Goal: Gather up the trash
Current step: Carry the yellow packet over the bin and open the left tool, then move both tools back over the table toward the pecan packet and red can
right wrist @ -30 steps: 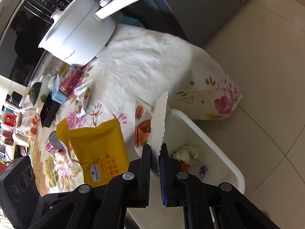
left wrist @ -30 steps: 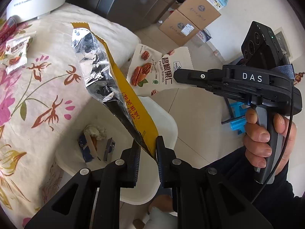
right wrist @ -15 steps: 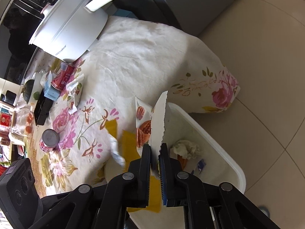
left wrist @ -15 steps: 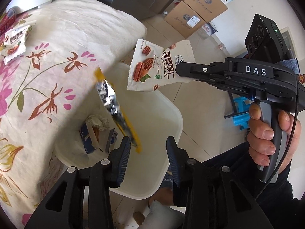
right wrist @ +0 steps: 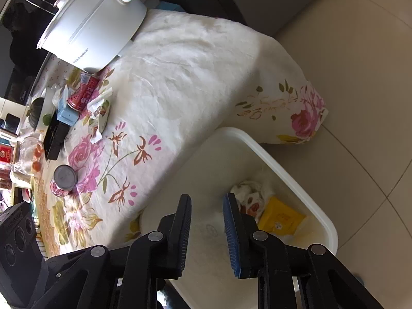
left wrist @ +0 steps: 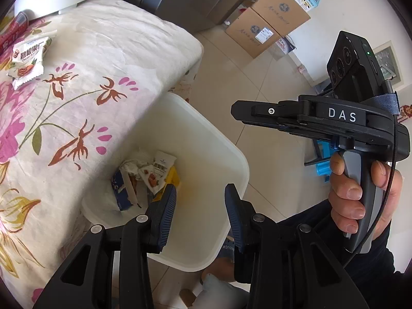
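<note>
Left wrist view: the left gripper [left wrist: 199, 197] hangs released and empty over the white bin [left wrist: 226, 144]; its yellow wrapper [left wrist: 173, 177] lies inside.

Right wrist view: the right gripper [right wrist: 207, 207], jaws just opened, is empty too; the pecan packet [right wrist: 251, 206] sits in the bin. Next, probably the snack packet [right wrist: 99, 110] on the table.

One white plastic bin [right wrist: 291, 170], at 5 o'clock of the flowered tablecloth [right wrist: 180, 77].
In the bin: one yellow snack bag [right wrist: 279, 219]; one white pecan wrapper [left wrist: 157, 170]; one crumpled white tissue [right wrist: 247, 188]; one blue-and-white carton [left wrist: 121, 190].
On the cloth: two red drink cans [right wrist: 83, 91], one upright at 8 o'clock [right wrist: 63, 180]; one white pecan packet [left wrist: 27, 61]; one white electric pot [right wrist: 95, 25].
On the floor: two brown cardboard boxes [left wrist: 253, 29].
</note>
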